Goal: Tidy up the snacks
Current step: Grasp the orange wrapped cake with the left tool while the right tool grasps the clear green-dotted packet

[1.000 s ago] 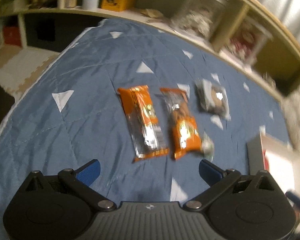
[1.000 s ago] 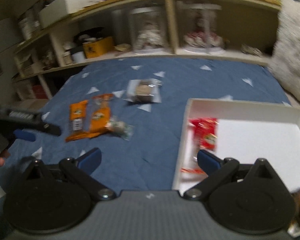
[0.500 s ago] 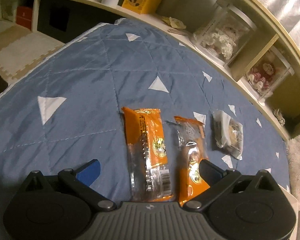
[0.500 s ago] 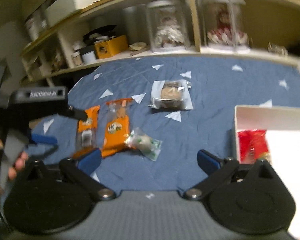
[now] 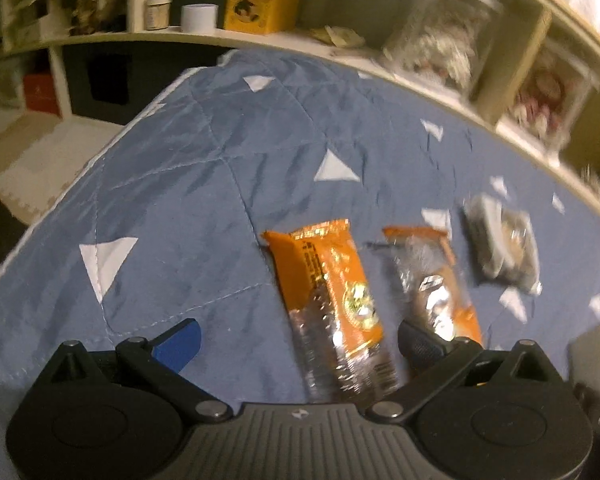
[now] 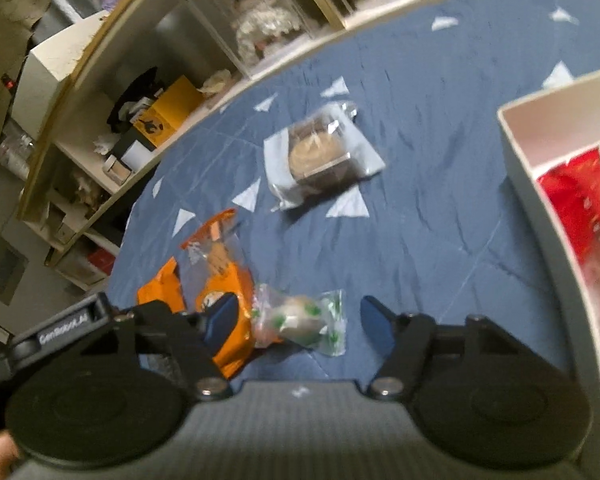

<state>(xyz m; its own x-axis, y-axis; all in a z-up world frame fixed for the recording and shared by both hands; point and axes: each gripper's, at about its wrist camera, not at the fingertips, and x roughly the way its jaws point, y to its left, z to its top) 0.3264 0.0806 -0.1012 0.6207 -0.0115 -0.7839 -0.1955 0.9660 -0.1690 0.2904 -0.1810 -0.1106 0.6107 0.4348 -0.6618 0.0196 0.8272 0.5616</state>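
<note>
On the blue quilt lie two orange snack packets side by side, one [image 5: 332, 300] between the fingers of my left gripper [image 5: 300, 340], which is open and low over it. The other orange packet [image 5: 432, 280] lies just right of it, under the right fingertip. A clear-wrapped brown cake [image 6: 324, 156] sits farther back. My right gripper [image 6: 298, 320] has its jaws closing around a small clear wrap with green print [image 6: 300, 320]; the pads stand just off it. A white box [image 6: 516, 152] at the right holds a red packet [image 6: 580, 200].
Wooden shelves [image 5: 340, 56] run along the quilt's far edge, with jars, a yellow box [image 5: 260, 12] and clear display cases. The quilt's left edge drops to a pale floor mat [image 5: 28, 152]. My left gripper's body [image 6: 60, 332] shows at the left of the right wrist view.
My left gripper came forward and down over the orange packets. My right gripper swung left from the white box to the small green-printed wrap, rolled, and its jaws narrowed.
</note>
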